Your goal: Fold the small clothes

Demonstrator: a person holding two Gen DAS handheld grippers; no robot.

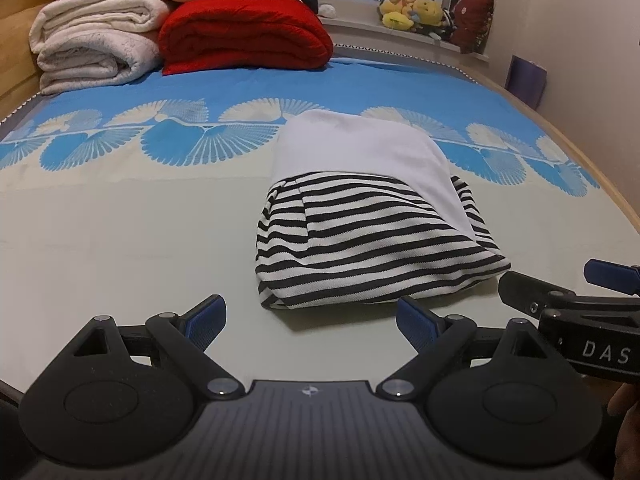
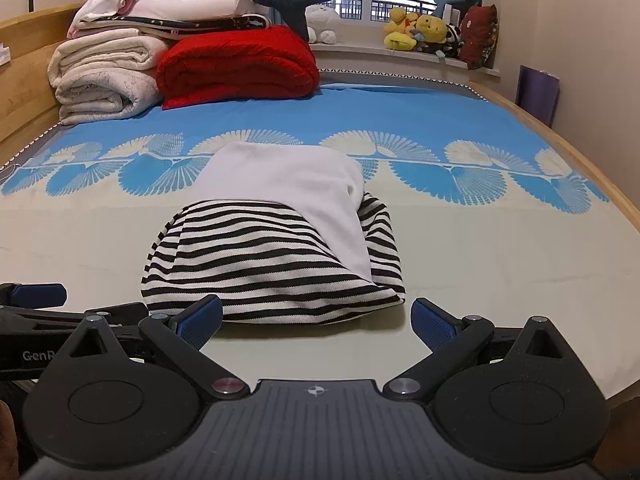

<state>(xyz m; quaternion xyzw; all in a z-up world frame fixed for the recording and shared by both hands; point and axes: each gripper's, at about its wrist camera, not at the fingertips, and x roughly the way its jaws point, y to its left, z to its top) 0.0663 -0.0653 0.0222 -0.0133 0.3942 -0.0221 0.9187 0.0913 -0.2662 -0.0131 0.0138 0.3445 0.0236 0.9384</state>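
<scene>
A small folded garment, black-and-white striped with a white panel over its far part, lies on the bed (image 1: 360, 236) (image 2: 264, 256). My left gripper (image 1: 310, 322) is open and empty, just short of the garment's near edge, slightly to its left. My right gripper (image 2: 316, 320) is open and empty, right at the garment's near edge. Each gripper shows in the other's view: the right one at the right edge of the left wrist view (image 1: 552, 288), the left one at the left edge of the right wrist view (image 2: 52, 308).
The bed sheet (image 1: 120, 240) is pale with a blue fan pattern farther back. A red blanket (image 1: 244, 32) and white folded blankets (image 1: 92, 40) are stacked at the far left. Plush toys (image 1: 412, 10) sit on the window sill. The wooden bed edge (image 1: 616, 184) runs along the right.
</scene>
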